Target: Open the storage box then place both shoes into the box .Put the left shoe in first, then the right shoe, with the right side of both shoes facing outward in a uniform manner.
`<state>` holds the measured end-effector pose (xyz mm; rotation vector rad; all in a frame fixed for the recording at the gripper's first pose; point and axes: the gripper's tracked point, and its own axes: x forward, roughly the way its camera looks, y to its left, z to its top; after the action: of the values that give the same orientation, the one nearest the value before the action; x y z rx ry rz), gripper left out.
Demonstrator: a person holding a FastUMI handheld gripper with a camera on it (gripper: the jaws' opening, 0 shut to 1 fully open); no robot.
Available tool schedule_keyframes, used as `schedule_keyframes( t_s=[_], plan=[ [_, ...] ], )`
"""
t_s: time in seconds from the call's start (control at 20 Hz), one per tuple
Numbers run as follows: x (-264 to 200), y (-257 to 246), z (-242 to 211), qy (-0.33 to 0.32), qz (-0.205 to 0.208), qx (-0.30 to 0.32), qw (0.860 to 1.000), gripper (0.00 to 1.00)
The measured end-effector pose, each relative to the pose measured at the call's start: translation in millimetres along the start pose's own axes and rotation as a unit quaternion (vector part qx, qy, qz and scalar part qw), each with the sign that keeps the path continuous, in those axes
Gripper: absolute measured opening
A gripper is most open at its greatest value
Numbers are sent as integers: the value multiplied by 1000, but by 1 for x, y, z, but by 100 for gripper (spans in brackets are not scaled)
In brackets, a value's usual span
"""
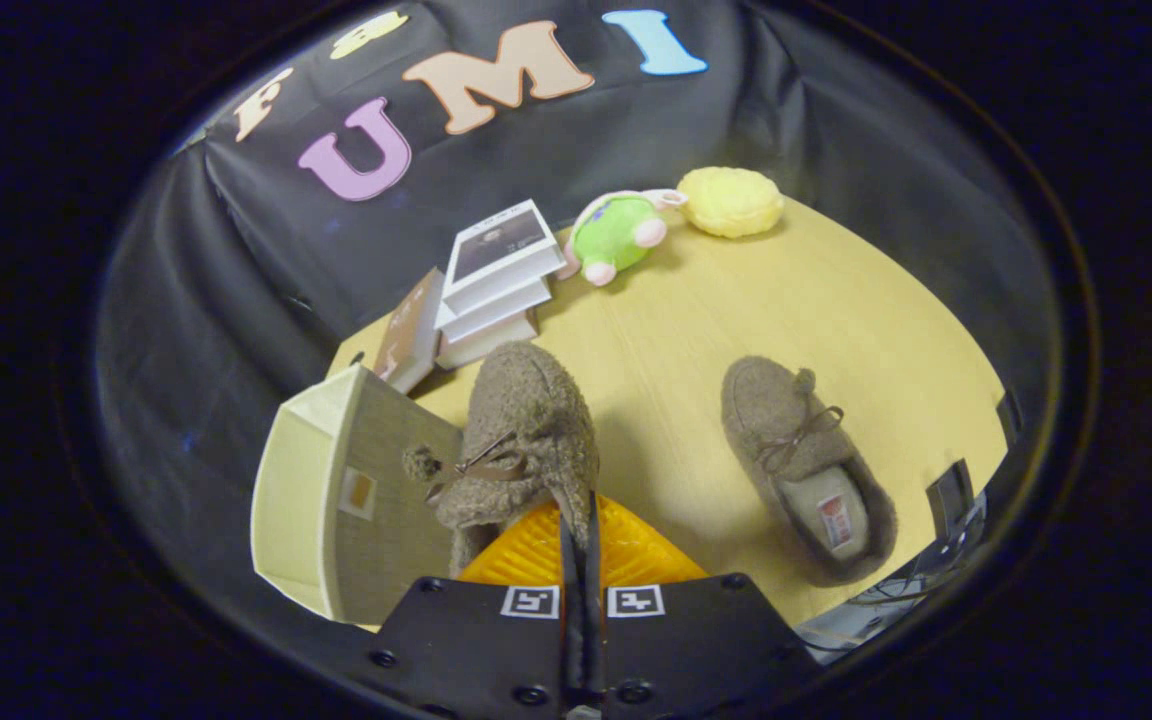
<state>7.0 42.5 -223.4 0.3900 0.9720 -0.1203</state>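
gripper view: gripper [581, 520] closed on the lifted shoe [521, 440], fingers pinching its collar.
storage box [336, 490] stands open just beside this shoe; the second shoe [801, 460] lies on the table [736, 310], well apart. neither shoe is boxed yet.

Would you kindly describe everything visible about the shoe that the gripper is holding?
The held shoe is a brown fleecy slipper with a thin bow and a pompom. The gripper is shut on its collar edge, the fingers pinching it, toe pointing away. It hangs beside the storage box, in front of the stacked books, apparently lifted off the table.
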Motion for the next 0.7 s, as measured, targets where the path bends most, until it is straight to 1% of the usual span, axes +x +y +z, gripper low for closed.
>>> schedule_keyframes(
  t_s=[0.25, 0.45, 0.6, 0.7],
  plan=[
    [-31, 58, 18, -16, 39, 17, 999, 4],
    [-47, 117, 28, -27, 77, 14, 997, 4],
    [-40, 166, 25, -28, 101, 3, 994, 4],
    [-32, 194, 12, -17, 111, -8, 994, 4]
  ],
)
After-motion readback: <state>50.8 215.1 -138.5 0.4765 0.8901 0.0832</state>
